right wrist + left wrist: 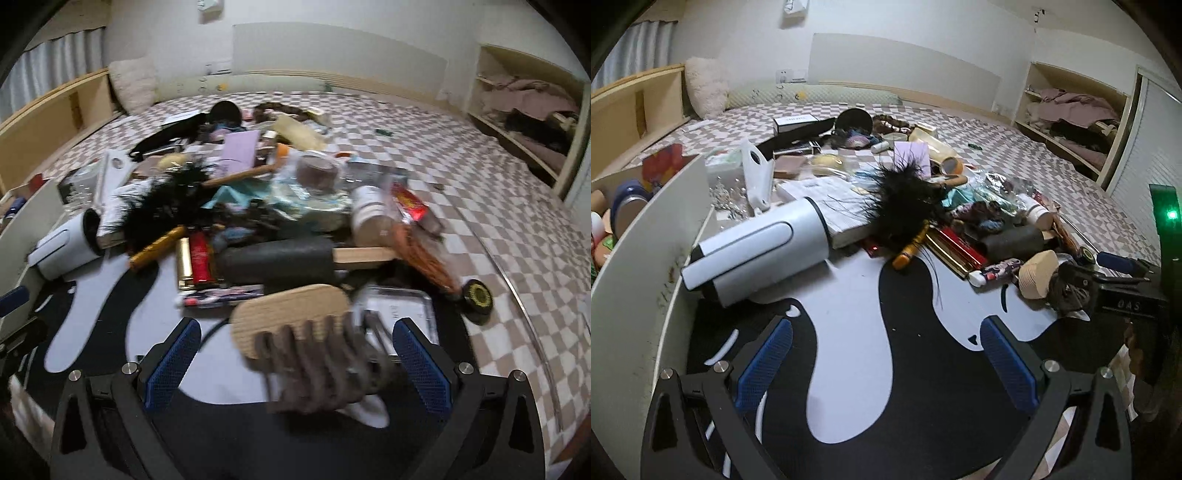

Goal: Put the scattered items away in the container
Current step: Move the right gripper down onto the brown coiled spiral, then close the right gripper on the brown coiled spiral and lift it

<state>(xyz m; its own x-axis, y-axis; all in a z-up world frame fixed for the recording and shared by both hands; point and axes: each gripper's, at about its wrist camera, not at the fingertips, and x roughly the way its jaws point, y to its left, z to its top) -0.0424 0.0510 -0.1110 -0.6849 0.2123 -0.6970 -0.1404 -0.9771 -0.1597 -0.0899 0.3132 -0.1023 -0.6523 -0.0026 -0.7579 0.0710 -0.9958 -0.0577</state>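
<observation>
A pile of scattered items lies on a black-and-white mat [849, 332] on the bed. My left gripper [886, 365] is open and empty above the mat, near a white cylindrical device [757, 251]. A black feather duster [901, 199] lies beyond it. My right gripper [295, 365] is open, its jaws either side of a wooden wide-tooth comb [291, 325] with brown hair ties [332, 373] wound on its teeth; neither pad touches the comb. The comb also shows in the left wrist view [1038, 273], with the right gripper's body [1123, 299] beside it. The container's white wall [639, 280] stands at the left.
The pile holds a black foam roller [277, 258], red and gold boxes [195, 258], a book [831, 206], a white bottle [369, 214], an orange tassel [424, 254] and a black round tin [476, 299]. The checkered bedsheet [498, 206] spreads right. Shelves with clothes [1071, 118] stand behind.
</observation>
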